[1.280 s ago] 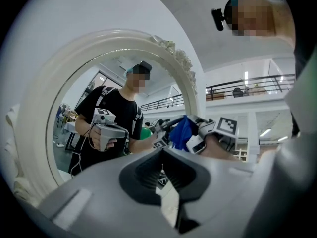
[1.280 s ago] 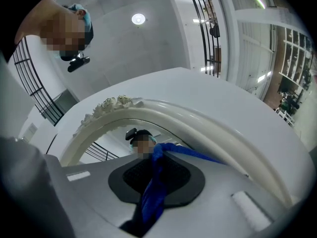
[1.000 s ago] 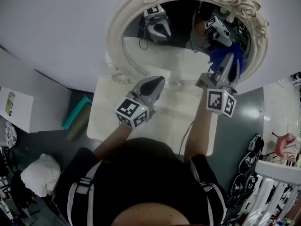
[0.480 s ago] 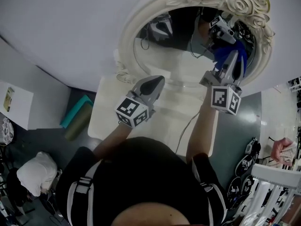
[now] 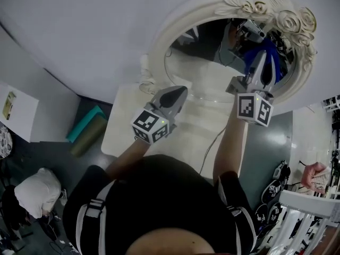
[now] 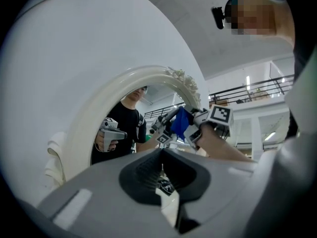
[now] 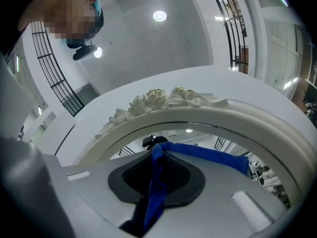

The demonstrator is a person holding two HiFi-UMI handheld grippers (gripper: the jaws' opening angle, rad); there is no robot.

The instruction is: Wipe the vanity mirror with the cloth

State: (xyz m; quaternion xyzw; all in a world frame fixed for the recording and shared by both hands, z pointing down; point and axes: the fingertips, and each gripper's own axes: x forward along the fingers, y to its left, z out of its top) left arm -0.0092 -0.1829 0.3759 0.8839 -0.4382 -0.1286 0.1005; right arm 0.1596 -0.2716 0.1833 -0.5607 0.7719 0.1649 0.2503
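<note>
Your right gripper [image 5: 261,62] has crept up the vanity mirror [image 5: 202,70], jaws clamped on the cloth [image 5: 274,65] to press it against the glass. Your left gripper [image 5: 180,92] hangs clear, jaws closed and empty.

Both arms stretched forward, forearms bare. Left gripper [image 5: 179,92] lower, nearer body, jaws together, apparently empty. Right gripper [image 5: 261,57] higher, farther out, tips pointing away, jaws clamped on cloth [image 7: 157,192].
</note>
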